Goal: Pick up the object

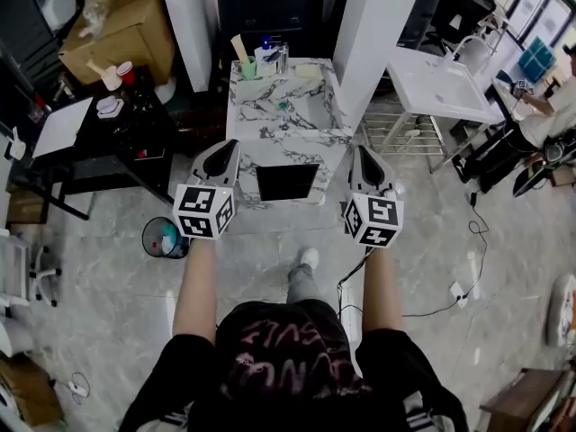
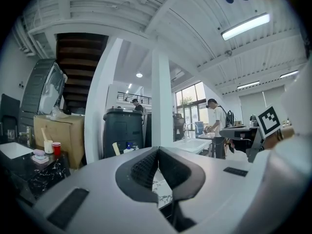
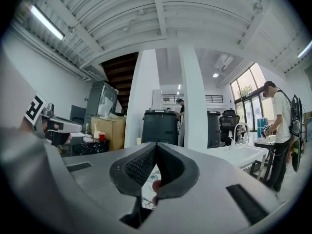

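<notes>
A marble-topped table [image 1: 270, 151] stands in front of me. A small teal object [image 1: 283, 105] lies near its middle, and a cup, a bottle and a yellow-green sponge [image 1: 309, 71] sit at its far end. My left gripper [image 1: 229, 144] hovers over the table's near left corner, jaws shut with nothing between them. My right gripper [image 1: 360, 148] hovers at the near right edge, also shut and empty. In the left gripper view the pads [image 2: 146, 167] meet at the tips, with the table top showing behind them. The right gripper view shows the same closed pads [image 3: 139, 165].
A black panel [image 1: 287, 181] fills the table's near face. A black bin [image 1: 164, 238] stands on the floor at the left, by a dark side table [image 1: 126, 133] and a cardboard box [image 1: 121, 25]. White pillars [image 1: 382, 25] flank the table. A white sink unit [image 1: 441, 84] and a person [image 1: 549, 106] are at the right.
</notes>
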`<state>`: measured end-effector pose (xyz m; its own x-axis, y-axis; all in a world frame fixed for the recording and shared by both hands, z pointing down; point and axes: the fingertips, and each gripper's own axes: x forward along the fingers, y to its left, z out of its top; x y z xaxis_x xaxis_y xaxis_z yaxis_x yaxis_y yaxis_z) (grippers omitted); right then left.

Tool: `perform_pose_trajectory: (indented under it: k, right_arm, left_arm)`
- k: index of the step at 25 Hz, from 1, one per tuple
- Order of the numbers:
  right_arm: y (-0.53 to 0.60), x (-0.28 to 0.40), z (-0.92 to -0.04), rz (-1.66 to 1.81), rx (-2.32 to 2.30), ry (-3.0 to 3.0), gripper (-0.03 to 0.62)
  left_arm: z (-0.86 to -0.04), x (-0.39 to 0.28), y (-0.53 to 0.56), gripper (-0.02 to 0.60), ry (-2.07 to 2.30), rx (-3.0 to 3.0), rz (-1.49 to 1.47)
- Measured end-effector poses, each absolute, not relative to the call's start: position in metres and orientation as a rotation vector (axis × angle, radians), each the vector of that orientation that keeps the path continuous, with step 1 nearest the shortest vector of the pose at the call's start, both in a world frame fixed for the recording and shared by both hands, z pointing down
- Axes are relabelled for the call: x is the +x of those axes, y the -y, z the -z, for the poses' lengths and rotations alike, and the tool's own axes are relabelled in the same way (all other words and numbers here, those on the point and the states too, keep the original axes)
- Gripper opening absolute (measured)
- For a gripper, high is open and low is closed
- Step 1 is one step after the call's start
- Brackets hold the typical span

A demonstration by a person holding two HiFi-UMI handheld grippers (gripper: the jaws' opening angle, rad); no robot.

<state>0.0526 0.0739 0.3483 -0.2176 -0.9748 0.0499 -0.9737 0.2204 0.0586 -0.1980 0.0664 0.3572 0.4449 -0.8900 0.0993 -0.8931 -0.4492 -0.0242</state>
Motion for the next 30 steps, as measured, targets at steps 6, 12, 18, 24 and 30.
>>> perform_pose_trajectory:
  k: [6, 12, 18, 24, 30]
  right_arm:
    - [-0.012, 0.074, -0.358, 0.001, 1.912, 2.399, 0.015]
    - [0.066, 0.100, -0.362, -0.002, 1.881, 2.418, 0.015]
    - [0.137, 0.137, -0.361, -0.020, 1.842, 2.447, 0.015]
    - [0.180, 0.166, -0.364, -0.045, 1.809, 2.459, 0.015]
    - [0.205, 0.177, -0.367, -0.061, 1.800, 2.473, 0.015]
  left_arm:
    - [-0.368, -0.174, -0.005, 0.017, 1.623, 2.632, -0.187]
    - [-0.371, -0.144, 0.068, 0.017, 1.640, 2.612, -0.211]
    - [-0.369, -0.101, 0.135, 0.017, 1.661, 2.596, -0.228]
    - [-0.372, -0.070, 0.173, 0.017, 1.669, 2.568, -0.254]
    - [-0.372, -0.054, 0.198, 0.017, 1.665, 2.577, -0.277]
